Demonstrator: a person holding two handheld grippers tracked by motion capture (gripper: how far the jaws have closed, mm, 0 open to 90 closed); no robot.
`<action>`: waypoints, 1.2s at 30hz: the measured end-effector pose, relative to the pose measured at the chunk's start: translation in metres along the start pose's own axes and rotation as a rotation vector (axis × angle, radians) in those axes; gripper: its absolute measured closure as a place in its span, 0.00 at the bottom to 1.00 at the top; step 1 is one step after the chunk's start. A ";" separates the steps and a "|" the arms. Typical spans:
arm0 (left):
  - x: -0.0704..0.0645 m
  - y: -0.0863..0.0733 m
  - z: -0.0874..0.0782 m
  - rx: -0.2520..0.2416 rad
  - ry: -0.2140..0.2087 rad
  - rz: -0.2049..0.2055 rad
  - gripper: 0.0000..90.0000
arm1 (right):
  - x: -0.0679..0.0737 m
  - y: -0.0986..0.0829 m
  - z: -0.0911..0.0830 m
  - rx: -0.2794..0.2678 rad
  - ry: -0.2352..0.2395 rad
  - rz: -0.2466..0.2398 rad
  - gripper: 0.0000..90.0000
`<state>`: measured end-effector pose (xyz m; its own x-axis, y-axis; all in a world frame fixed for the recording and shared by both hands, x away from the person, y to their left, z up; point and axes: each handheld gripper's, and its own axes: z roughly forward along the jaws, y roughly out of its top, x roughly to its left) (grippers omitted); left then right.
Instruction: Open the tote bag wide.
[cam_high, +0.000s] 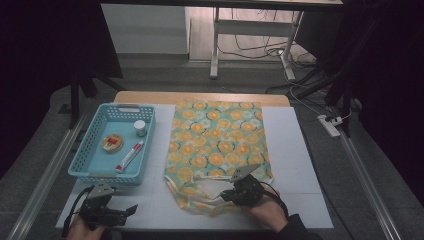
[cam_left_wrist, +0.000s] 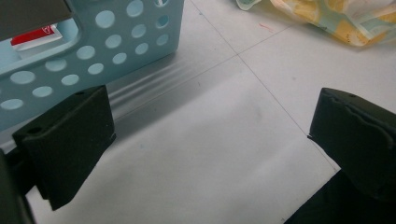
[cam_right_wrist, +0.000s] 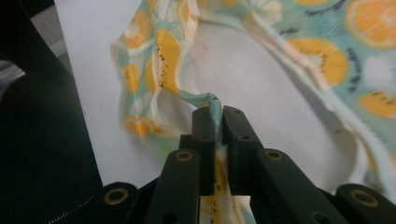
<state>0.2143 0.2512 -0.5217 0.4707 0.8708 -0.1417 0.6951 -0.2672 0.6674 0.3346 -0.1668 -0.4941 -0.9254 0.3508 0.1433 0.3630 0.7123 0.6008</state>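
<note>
The right gripper (cam_right_wrist: 215, 122) is pinching a strap of the fruit-print garment (cam_high: 216, 140), jaws closed tight on the thin band, at the garment's near edge on the worktop (cam_high: 292, 150). The garment is lying just right of the blue basket (cam_high: 85, 150). The left gripper (cam_left_wrist: 210, 140) is waiting near that basket's near corner, jaws wide apart and holding nothing. Folding seems to be starting; next, probably lifting the strap across. The cloth pinched between the closed jaws is hidden.
</note>
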 end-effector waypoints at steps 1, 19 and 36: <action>0.000 0.000 0.000 0.000 0.000 0.000 0.00 | -0.001 0.001 -0.002 -0.008 0.000 0.003 0.95; 0.001 0.000 0.000 -0.002 -0.002 -0.007 0.00 | -0.047 0.030 -0.014 -0.083 -0.023 0.062 1.00; 0.002 0.000 -0.001 -0.008 -0.005 -0.016 0.00 | -0.107 0.068 -0.015 -0.135 -0.105 0.101 1.00</action>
<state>0.2145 0.2531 -0.5219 0.4626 0.8728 -0.1559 0.6981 -0.2501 0.6709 0.4569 -0.1650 -0.4563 -0.8660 0.4828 0.1301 0.4294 0.5847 0.6883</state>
